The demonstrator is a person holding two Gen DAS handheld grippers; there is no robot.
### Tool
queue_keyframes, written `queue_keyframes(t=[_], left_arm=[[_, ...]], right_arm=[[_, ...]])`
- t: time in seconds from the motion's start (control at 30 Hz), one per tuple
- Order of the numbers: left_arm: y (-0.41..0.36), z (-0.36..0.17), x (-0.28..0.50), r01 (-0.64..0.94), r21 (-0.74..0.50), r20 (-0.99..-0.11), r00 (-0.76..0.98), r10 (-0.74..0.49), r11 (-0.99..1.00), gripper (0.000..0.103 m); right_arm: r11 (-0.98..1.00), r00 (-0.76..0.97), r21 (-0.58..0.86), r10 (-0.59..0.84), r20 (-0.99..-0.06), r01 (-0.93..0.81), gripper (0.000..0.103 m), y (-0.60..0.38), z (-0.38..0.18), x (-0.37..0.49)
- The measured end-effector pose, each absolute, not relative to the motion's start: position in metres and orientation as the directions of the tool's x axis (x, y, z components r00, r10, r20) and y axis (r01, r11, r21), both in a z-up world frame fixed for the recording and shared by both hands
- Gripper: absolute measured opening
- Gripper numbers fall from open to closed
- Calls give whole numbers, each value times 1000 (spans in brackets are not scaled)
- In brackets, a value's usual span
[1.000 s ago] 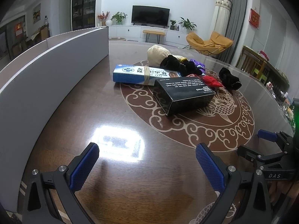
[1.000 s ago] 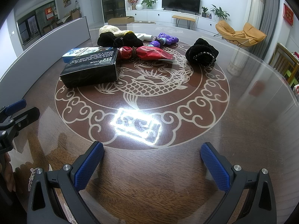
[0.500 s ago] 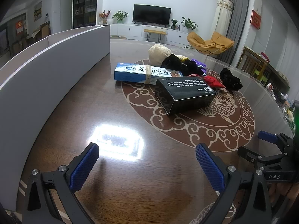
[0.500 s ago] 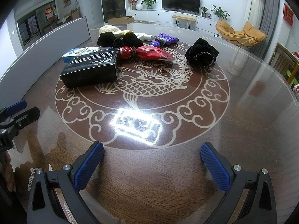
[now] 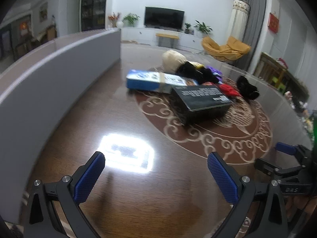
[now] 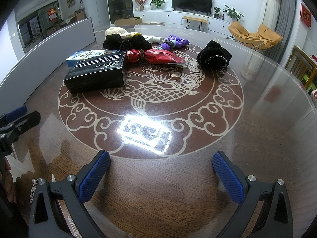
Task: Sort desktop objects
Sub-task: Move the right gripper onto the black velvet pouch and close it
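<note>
A black box (image 5: 202, 101) (image 6: 97, 73) lies on the round table, with a blue and white box (image 5: 156, 80) (image 6: 87, 55) behind it. Past them sit a red packet (image 6: 156, 56), a purple toy (image 6: 175, 41), black fabric items (image 6: 126, 41), a cream bundle (image 5: 173, 60) and a black pouch (image 6: 215, 58) (image 5: 247, 87). My left gripper (image 5: 156, 168) is open near the table's front edge, well short of the boxes. My right gripper (image 6: 161, 168) is open too, with nothing between its fingers. Each gripper shows at the other view's edge.
A long grey panel (image 5: 49, 79) (image 6: 49, 45) stands upright along the table's left side. The glossy table (image 6: 257, 119) carries a bright lamp reflection (image 6: 144, 132). Behind it are a TV cabinet, plants and an orange chair (image 6: 255, 35).
The left gripper's view has shifted slightly and is blurred by motion; the boxes sit a little lower and nearer in it. The right gripper has stayed still.
</note>
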State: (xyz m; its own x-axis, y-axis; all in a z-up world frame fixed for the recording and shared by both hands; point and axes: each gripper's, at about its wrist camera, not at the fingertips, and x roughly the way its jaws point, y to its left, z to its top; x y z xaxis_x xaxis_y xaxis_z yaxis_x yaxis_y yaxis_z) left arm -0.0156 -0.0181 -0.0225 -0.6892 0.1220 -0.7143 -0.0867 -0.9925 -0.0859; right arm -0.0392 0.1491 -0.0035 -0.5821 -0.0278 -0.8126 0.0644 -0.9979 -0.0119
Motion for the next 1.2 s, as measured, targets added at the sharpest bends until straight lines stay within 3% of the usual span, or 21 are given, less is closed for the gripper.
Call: queue_keyframes(t=[0.37,0.57,0.73,0.77,0.8,0.87,0.93,1.13,1.2], left_arm=[[-45,-22,-15,-7,-176,-704,-698,131,-984,103],[-42,-26,-16,-6,-172,-715,-687,129,-985,103],[-37,-27,-17,-22,-153,-719,-684,127,-988,103],[-37,-27,-17,-25,-152,-719,-683,128,-988,103],[-37,-27,-17,-26,-154,-719,-683,130,-988,103],[-39,-27,-17,-25,-165,-717,-684,137,-986,103],[-43,-27,-18,-16,-184,-717,-682,145,-983,103],[-50,-29,-19,12,-228,-717,-678,160,-973,103],[-53,-27,-17,21,-238,-712,-684,160,-971,103]], right_arm=[[-997,-572,-12,-34,-819,77,103,162,7,-67],[-986,-614,43,66,-786,-160,103,235,44,-156],[-949,-533,109,69,-843,-295,103,272,29,-221],[-943,-514,129,49,-856,-305,97,274,23,-229],[-940,-496,146,28,-868,-309,85,274,15,-235],[-954,-542,88,86,-836,-287,43,262,21,-230],[-974,-561,74,61,-826,-215,39,244,23,-223],[-989,-570,-15,-74,-818,149,39,145,23,-166],[-971,-548,14,-147,-823,240,39,122,21,-139]])
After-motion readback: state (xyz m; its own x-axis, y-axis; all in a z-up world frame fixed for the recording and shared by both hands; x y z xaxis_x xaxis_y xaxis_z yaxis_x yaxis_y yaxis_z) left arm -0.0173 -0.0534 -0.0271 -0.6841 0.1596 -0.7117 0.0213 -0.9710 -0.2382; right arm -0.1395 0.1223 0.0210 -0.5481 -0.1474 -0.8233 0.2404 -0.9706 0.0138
